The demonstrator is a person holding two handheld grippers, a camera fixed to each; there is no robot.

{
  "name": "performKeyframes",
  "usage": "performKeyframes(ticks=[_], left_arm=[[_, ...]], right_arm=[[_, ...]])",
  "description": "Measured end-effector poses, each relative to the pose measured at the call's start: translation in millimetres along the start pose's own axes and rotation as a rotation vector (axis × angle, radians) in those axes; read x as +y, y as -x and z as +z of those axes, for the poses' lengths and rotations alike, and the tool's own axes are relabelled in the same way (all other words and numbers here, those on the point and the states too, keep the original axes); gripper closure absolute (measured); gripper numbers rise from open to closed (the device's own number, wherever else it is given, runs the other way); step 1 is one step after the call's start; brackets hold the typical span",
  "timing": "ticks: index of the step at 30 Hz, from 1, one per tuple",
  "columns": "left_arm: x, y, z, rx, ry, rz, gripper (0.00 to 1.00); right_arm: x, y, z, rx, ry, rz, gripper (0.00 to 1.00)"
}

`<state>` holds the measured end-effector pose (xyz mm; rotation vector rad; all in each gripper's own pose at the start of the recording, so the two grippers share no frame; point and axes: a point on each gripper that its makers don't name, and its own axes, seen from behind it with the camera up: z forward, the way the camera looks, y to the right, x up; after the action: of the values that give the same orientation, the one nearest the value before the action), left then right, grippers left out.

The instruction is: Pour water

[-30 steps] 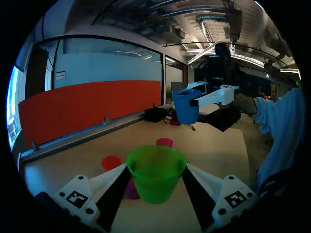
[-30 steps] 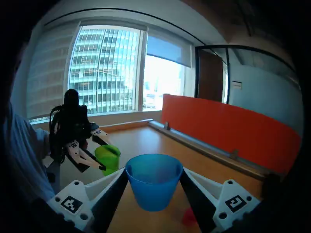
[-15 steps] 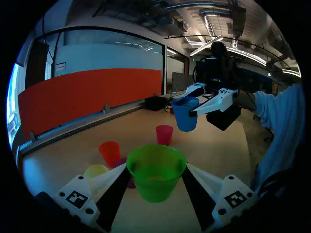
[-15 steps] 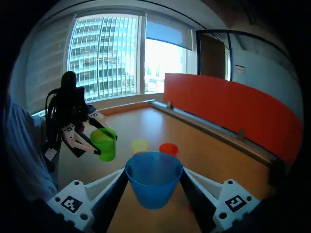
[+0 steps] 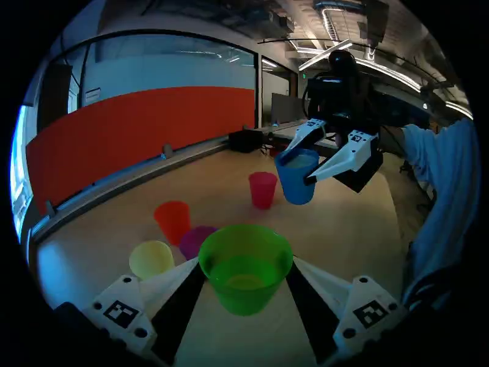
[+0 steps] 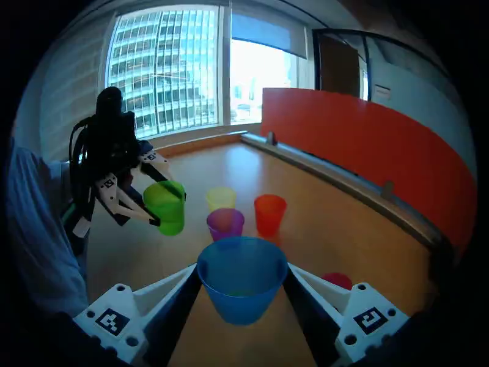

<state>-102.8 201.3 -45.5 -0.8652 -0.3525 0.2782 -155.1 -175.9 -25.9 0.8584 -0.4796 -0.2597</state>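
Both grippers have come lower since a second ago, so four more cups on the table (image 5: 348,226) now show in front of me. My left gripper (image 5: 244,269) pinches the green cup (image 5: 246,293) between its two fingers, one on each side of the wall, and holds it upright above the wood. Something pale lies at its bottom; I cannot tell if it is water. My right gripper (image 6: 242,275) pinches the blue cup (image 6: 242,300) in the same way, and this cup is also off the table.

In the left gripper view the blue cup hangs far and to the right, just beside the pink cup (image 5: 263,189) and slightly tilted, with my sleeve (image 5: 443,183) behind it. The orange cup (image 5: 173,220), the purple cup (image 5: 195,241) and the yellow cup (image 5: 151,258) stand close together on the left, near my left fingers. Right of them the wood is open as far as the table's right edge. On the far left side a metal rail runs along the table under the orange partition (image 5: 134,134).

In the right gripper view the green cup is held at the left, near the yellow and purple cups but apart from them. The two held cups are well apart from each other.
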Motion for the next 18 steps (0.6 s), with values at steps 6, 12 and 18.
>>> performKeyframes(ticks=[6,12,18], left_arm=[[-3.1,16,8.1,-0.056,0.003,0.005,0.15],[-1.9,30,15.1,-0.106,0.018,0.023,0.14],[-1.1,41,21.1,-0.150,0.037,0.034,0.14]], right_arm=[[2,19,8.6,-0.043,-0.005,-0.004,0.08],[4,34,16.5,-0.075,-0.007,-0.007,0.08],[7,46,21.3,-0.105,-0.004,-0.017,0.08]])
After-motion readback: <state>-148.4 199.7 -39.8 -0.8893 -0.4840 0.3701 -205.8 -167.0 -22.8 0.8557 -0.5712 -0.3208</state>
